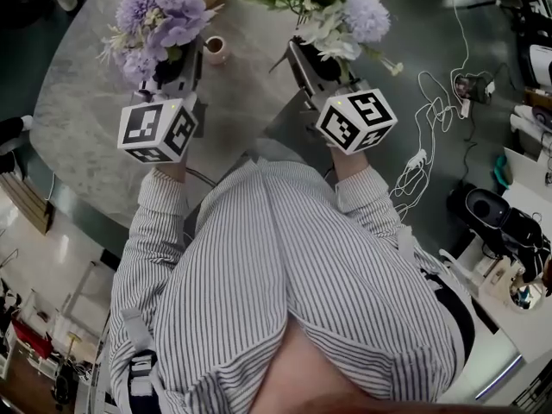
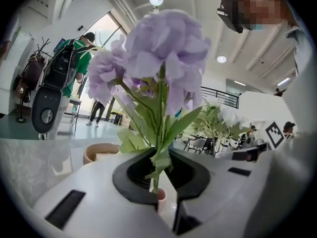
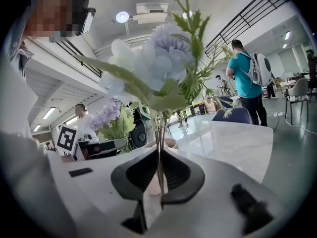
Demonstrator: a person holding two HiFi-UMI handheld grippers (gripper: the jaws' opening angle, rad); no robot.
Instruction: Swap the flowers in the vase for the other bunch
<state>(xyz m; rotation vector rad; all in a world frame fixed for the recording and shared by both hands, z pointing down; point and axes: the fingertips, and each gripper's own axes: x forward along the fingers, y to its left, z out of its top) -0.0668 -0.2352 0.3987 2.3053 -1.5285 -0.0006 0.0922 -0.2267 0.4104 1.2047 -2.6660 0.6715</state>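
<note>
- Well, nearest you, your striped shirt (image 1: 293, 291) fills the lower head view, with both sleeves reaching forward.
- Just past the sleeves sit the two marker cubes, the left cube (image 1: 158, 129) and the right cube (image 1: 356, 121), well apart.
- Your left claw (image 2: 156, 195) is clamped on the green stems of the purple bunch (image 2: 158, 58). The jaws are pinched nearly together around the stems, and the blooms stand upright above them.
- Your right claw (image 3: 158, 190) is likewise closed on the thin stems of the white and pale-blue bunch (image 3: 158, 63), also upright.
- You hold both bunches side by side over the marble surface (image 1: 95, 110).
- The small vase (image 1: 214, 48) stands on the surface between the two claws, a little beyond them.
- Farther off, white cables (image 1: 423, 158) trail across the grey floor at your right.
- In the right gripper view, a person in a teal shirt (image 3: 245, 78) stands past the surface's far edge.
</note>
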